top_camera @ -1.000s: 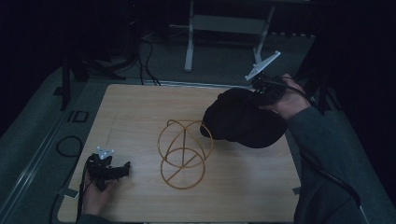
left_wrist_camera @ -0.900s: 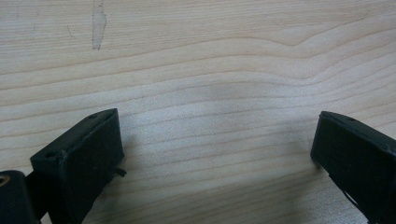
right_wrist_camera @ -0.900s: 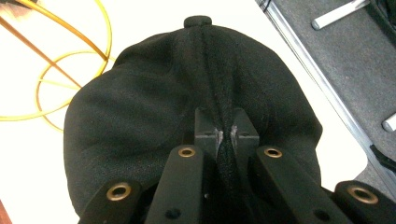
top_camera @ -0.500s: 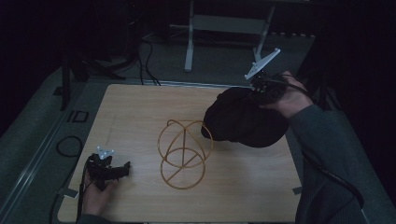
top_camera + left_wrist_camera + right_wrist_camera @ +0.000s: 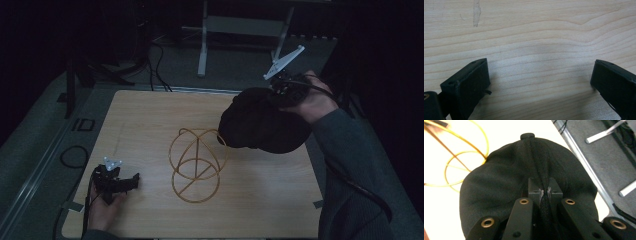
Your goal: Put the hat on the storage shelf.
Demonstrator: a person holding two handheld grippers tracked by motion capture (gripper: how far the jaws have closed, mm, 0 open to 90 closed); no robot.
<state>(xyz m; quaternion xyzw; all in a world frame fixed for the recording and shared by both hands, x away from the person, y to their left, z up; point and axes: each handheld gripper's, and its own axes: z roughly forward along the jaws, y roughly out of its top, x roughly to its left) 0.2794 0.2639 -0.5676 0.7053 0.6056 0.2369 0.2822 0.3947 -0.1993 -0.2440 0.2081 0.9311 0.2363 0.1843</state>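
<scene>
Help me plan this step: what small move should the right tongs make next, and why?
Probably carry the black cap a little further toward the gold wire stand. The right tongs pinch its fabric, and it sits just beside the stand, not yet over it.

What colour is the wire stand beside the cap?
Yellow-gold wire stand, clearest in the high view.

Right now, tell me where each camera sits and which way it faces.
High view: above the person's side, facing forward and down on the table; shows both forearms, left gripper, right gripper.
Left gripper view: rides the left gripper, facing bare wood between its open jaws.
Right gripper view: rides the right gripper, its jaws pinching the black cap.
The high and right gripper views share the cap and the gold wire stand.
</scene>
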